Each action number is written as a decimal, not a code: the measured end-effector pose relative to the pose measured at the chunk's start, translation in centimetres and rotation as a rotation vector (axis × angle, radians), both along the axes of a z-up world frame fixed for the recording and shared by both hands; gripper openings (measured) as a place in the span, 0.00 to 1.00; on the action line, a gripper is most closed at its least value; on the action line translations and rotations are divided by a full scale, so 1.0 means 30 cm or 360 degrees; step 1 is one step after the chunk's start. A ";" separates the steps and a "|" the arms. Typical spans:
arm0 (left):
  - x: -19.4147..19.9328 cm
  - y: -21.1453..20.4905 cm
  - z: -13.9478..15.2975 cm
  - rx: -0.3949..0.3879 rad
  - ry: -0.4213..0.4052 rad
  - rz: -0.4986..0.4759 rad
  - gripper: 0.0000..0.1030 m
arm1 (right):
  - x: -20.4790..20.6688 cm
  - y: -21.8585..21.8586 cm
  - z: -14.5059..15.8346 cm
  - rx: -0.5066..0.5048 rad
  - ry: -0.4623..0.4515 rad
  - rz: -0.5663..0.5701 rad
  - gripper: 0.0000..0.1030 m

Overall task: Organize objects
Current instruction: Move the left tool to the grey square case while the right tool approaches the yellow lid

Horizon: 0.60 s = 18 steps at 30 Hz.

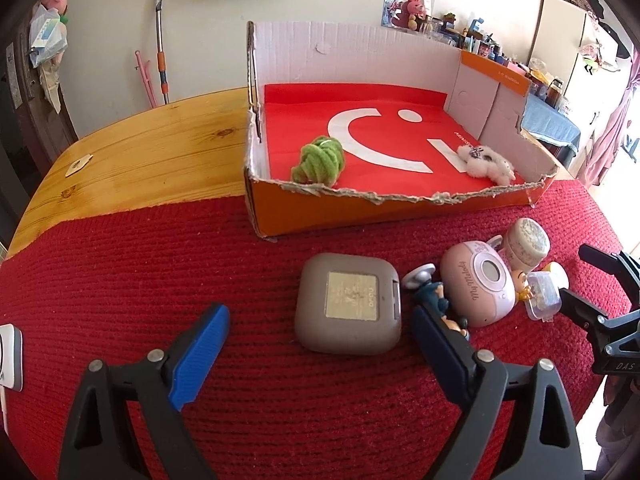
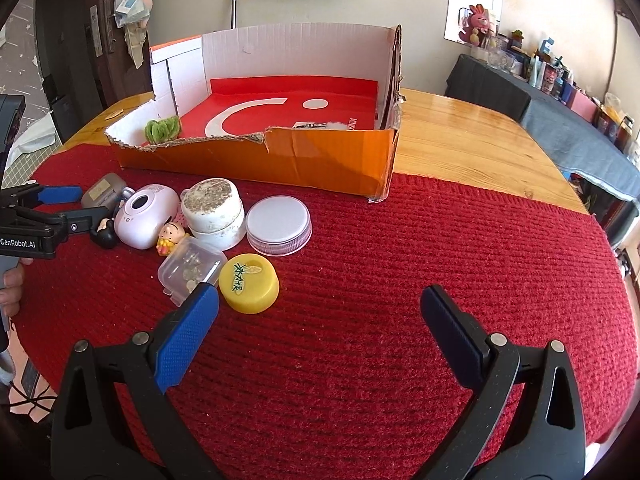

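Observation:
An open orange cardboard box (image 1: 360, 212) (image 2: 320, 160) lined in red holds a green fuzzy toy (image 1: 320, 160) (image 2: 162, 130) and a white fluffy toy (image 1: 486, 162). On the red mat in front lie a grey square case (image 1: 348, 304) (image 2: 100, 192), a pink toy camera (image 1: 480, 284) (image 2: 144, 220), small figurines (image 1: 436, 300) (image 2: 172, 236), a white jar (image 1: 526, 242) (image 2: 214, 212), a clear plastic box (image 1: 542, 294) (image 2: 192, 270), a round lilac lid (image 2: 279, 224) and a yellow cap (image 2: 248, 282). My left gripper (image 1: 320, 320) is open around the grey case. My right gripper (image 2: 320, 304) is open and empty, right of the yellow cap.
The wooden table (image 1: 140, 160) (image 2: 480, 140) shows bare beyond the red mat (image 2: 400, 280). A cluttered shelf (image 2: 560, 80) stands at the right. A mop (image 1: 160, 40) leans on the back wall. A white device (image 1: 10, 356) sits at the mat's left edge.

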State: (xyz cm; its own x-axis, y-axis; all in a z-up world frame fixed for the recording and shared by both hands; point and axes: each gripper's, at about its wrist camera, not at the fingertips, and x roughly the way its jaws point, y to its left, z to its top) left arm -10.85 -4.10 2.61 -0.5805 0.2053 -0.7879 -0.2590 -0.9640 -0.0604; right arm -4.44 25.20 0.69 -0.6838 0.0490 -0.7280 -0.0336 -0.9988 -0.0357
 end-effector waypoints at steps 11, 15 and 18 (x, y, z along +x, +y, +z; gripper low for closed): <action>-0.001 0.014 0.002 0.0029 0.0059 -0.0062 0.75 | -0.021 -0.018 -0.004 -0.0003 -0.0018 0.0038 0.79; 0.000 0.014 0.003 0.0046 0.0070 -0.0079 0.71 | -0.023 -0.024 -0.001 -0.0015 -0.0008 0.0047 0.72; 0.003 0.018 0.005 0.0064 0.0074 -0.0111 0.64 | -0.024 -0.030 0.001 -0.0018 0.0005 0.0057 0.66</action>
